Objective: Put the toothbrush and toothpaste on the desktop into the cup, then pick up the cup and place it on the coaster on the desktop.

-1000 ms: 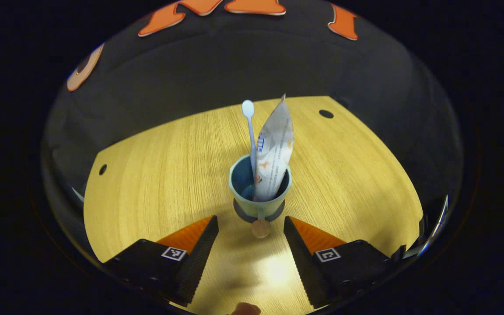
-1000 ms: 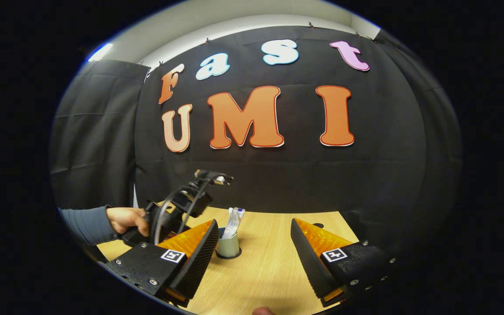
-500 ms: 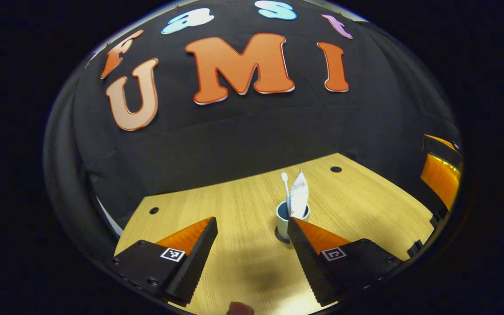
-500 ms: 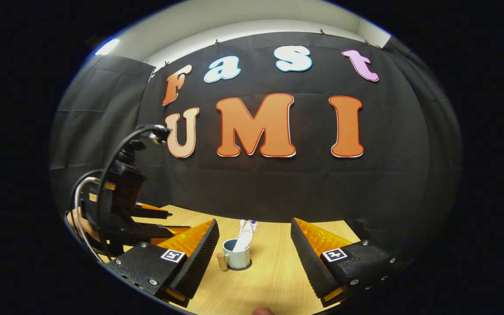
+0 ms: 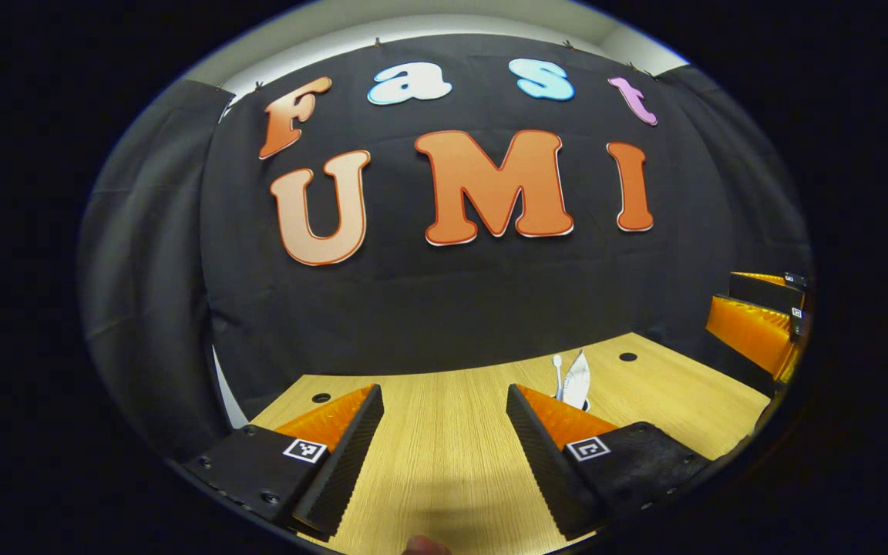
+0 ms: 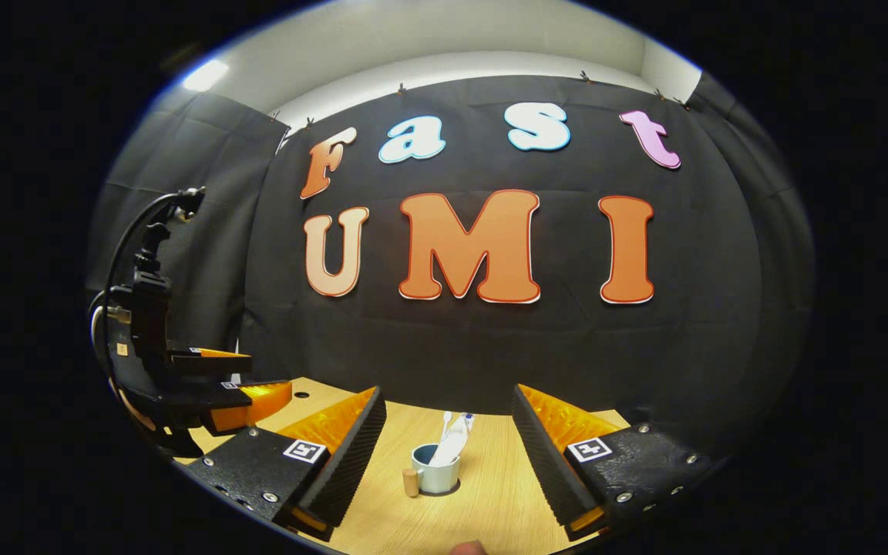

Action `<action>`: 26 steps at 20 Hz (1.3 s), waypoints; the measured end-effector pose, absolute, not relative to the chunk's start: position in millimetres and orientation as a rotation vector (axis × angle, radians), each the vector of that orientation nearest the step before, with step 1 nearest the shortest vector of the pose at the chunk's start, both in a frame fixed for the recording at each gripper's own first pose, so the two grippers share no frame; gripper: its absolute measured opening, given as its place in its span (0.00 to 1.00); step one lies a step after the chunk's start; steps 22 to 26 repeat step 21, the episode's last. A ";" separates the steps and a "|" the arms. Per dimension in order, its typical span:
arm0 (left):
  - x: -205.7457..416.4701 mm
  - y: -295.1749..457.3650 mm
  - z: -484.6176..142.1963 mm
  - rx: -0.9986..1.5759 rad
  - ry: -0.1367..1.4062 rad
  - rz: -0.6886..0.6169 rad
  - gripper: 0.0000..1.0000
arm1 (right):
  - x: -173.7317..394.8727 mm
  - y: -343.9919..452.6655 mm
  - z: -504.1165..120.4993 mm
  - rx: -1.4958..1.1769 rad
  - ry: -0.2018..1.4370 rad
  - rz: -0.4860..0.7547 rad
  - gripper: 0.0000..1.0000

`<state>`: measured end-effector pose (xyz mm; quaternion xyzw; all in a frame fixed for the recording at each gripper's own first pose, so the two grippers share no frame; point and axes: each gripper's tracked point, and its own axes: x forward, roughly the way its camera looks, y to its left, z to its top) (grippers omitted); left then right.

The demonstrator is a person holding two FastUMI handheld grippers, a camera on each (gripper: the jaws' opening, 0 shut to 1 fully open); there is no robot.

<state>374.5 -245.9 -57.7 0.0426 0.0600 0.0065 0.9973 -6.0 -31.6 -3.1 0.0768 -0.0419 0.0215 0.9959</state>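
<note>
Left gripper view: left gripper (image 5: 444,443) spread and empty; toothbrush (image 5: 557,371) and toothpaste (image 5: 576,379) stand upright beyond its right finger. Right gripper view: right gripper (image 6: 449,455) spread, empty; cup (image 6: 436,472), holding both, sits on the coaster (image 6: 452,489), so the task looks complete.

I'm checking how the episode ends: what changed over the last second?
The left tongs drew back and lifted away from the cup, open and empty throughout. The right tongs shifted only slightly, also open. The cup stayed on the coaster with toothbrush and toothpaste inside.
</note>
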 end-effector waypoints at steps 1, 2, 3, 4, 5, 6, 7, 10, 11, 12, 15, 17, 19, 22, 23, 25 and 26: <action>371.4 -242.6 -56.5 0.075 0.099 0.017 0.97 | -6.3 -30.3 -2.8 0.153 -0.086 0.041 1.00; 368.0 -238.3 -53.7 0.064 0.082 0.026 0.96 | -6.1 -28.6 -4.4 0.154 -0.088 0.042 0.98; 367.1 -236.8 -53.6 0.051 0.063 0.024 0.96 | -5.6 -27.3 -4.4 0.159 -0.090 0.042 0.98; 366.2 -236.2 -54.3 0.037 0.058 0.018 0.97 | -5.0 -25.3 -5.0 0.164 -0.089 0.047 1.00; 364.6 -236.1 -58.8 0.026 0.057 0.011 0.97 | -4.4 -23.8 -7.7 0.167 -0.085 0.050 0.98; 363.1 -234.5 -60.9 0.019 0.057 0.011 0.97 | -4.1 -23.1 -9.4 0.169 -0.084 0.051 0.98; 362.6 -231.9 -62.0 0.013 0.050 0.013 0.97 | -3.1 -22.1 -9.9 0.169 -0.084 0.051 0.98; 361.4 -231.6 -66.5 0.016 0.039 0.010 0.97 | -0.4 -17.8 -12.3 0.165 -0.085 0.061 0.98; 360.9 -230.3 -65.0 0.018 0.032 0.013 0.97 | -0.7 -15.9 -11.3 0.163 -0.088 0.066 0.98; 360.4 -228.7 -63.5 0.016 0.024 0.016 0.97 | -1.3 -15.1 -11.5 0.164 -0.091 0.068 0.98; 358.4 -231.1 -61.8 0.016 0.004 0.000 0.96 | -1.4 -10.4 -12.7 0.171 -0.096 0.083 1.00; 358.7 -229.3 -61.3 0.030 0.003 0.005 0.98 | -0.7 -9.0 -12.9 0.184 -0.093 0.088 1.00; 358.5 -230.0 -58.6 0.041 0.004 0.006 0.98 | -1.3 -5.5 -8.4 0.191 -0.098 0.101 0.98; 359.8 -233.0 -60.6 0.039 0.016 -0.002 0.96 | -1.8 -6.1 -6.2 0.181 -0.103 0.101 0.98; 359.8 -233.0 -60.6 0.039 0.016 -0.002 0.96 | -1.8 -6.1 -6.2 0.181 -0.103 0.101 0.98; 359.8 -233.0 -60.6 0.039 0.016 -0.002 0.96 | -1.8 -6.1 -6.2 0.181 -0.103 0.101 0.98; 359.8 -233.0 -60.6 0.039 0.016 -0.002 0.96 | -1.8 -6.1 -6.2 0.181 -0.103 0.101 0.98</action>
